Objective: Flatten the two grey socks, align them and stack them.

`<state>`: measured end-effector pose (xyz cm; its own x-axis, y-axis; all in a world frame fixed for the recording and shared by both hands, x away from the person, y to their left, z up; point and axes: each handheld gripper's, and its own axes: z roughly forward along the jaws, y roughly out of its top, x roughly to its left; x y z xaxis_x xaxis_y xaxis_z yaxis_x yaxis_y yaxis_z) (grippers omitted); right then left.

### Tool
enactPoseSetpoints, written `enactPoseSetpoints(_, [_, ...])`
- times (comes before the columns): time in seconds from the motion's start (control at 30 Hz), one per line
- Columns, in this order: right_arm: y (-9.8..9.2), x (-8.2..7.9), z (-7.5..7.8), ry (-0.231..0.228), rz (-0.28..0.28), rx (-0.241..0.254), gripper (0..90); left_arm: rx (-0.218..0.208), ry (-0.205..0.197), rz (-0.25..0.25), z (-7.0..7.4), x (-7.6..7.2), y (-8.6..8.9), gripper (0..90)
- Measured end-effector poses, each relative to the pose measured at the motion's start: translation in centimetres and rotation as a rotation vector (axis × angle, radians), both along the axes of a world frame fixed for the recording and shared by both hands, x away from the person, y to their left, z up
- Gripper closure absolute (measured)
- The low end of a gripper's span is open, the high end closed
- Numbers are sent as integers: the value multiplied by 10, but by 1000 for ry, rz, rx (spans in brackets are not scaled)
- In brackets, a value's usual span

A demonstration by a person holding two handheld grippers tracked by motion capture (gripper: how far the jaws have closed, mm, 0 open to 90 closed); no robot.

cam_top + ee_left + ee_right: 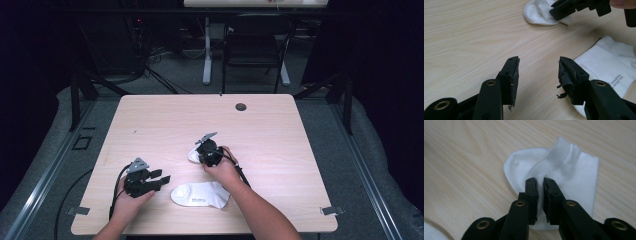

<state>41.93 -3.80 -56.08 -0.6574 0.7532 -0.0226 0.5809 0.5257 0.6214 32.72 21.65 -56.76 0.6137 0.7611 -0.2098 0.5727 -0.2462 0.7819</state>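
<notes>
Nearest the camera, at the table's (280, 125) front edge, two forearms were seen coming in, each hand carrying a gripper. Near the front-left corner the left gripper (161, 179) was held low over the wood with its jaws spread wide and nothing between them; in the left gripper view its fingertips (513, 72) were seen apart over bare tabletop. Just beside it, towards the middle of the front edge, a flat sock (200, 194) was laid out, grey print visible on its side. Further in, close to the table's centre, a second sock (564, 177) was lying crumpled, and the right gripper (205, 155) was pointed down onto it. Its jaws were seen drawn narrow, a fold of the ribbed cuff pinched between the pads, the rest of that sock resting on the wood. The two socks were kept apart, not touching. A dark round grommet (241, 106) was set in the table near its far edge.
</notes>
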Motion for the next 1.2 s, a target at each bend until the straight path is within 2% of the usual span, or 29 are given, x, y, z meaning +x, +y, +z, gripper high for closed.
enactPoseSetpoints(0.23, [-6,-4,8,5,-2,52,867,1,0,2,-1,1,-1,515])
enactPoseSetpoints(0.27, [-9,-7,12,0,-10,92,867,3,-7,3,-1,1,-2,515])
enactPoseSetpoints(0.3, [-11,-8,14,2,-9,97,868,6,-7,1,-1,1,-2,515])
enactPoseSetpoints(0.37, [-16,-10,20,-12,-18,146,868,4,-6,-1,-1,2,-3,518])
enactPoseSetpoints(0.4, [-19,-11,23,-7,-13,155,868,4,-5,0,-1,2,-4,518])
enactPoseSetpoints(0.5, [-28,-15,32,-1,-21,220,867,9,1,-1,1,4,-8,521])
enactPoseSetpoints(0.53, [-28,-15,32,-1,-21,220,867,9,1,-1,1,4,-8,521])
enactPoseSetpoints(0.57, [-36,-17,36,4,-36,267,868,26,-5,-8,5,7,-13,521])
enactPoseSetpoints(0.7, [-49,-17,36,23,-67,318,868,39,-38,-20,11,17,-22,528])
enactPoseSetpoints(0.73, [-52,-17,35,26,-77,320,868,44,-28,-20,12,21,-25,531])
enactPoseSetpoints(0.83, [-59,-18,32,29,-94,310,867,49,-36,-24,10,28,-31,539])
enactPoseSetpoints(0.9, [-63,-17,28,33,-103,311,867,69,-19,-28,4,37,-39,549])
enactPoseSetpoints(1.1, [-69,-16,22,41,-129,315,865,45,-2,-14,-3,50,-53,556])
enactPoseSetpoints(1.2, [-73,-15,17,47,-144,301,862,51,1,-23,-5,59,-63,556])
